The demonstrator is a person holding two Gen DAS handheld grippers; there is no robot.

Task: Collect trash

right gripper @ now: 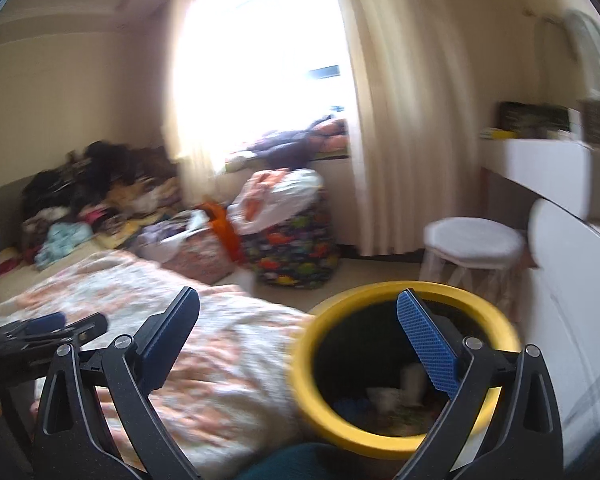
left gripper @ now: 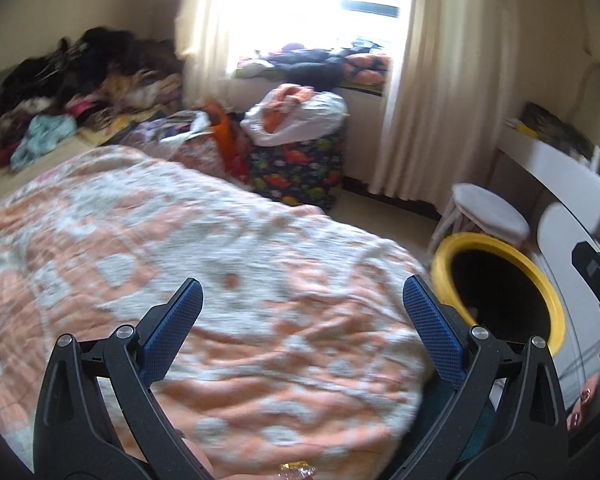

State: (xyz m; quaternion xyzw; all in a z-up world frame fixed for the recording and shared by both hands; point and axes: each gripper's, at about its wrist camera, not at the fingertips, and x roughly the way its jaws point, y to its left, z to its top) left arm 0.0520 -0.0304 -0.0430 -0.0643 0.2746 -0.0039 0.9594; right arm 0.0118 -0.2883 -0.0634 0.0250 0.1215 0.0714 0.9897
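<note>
With both claws spread wide and holding nothing, the bin point(right gripper: 404, 368) is the landmark: yellow rim, dark inside, standing just beside the bed point(left gripper: 204, 280) corner. Right gripper point(right gripper: 300, 320) hangs at its rim, mouth opening just ahead and to its right. Left gripper point(left gripper: 300, 312) sits over the quilt, bin off to its right, so right arm is nearer. Pale scraps lie at the bin's bottom. No loose trash visible on the quilt; frames are blurred.
</note>
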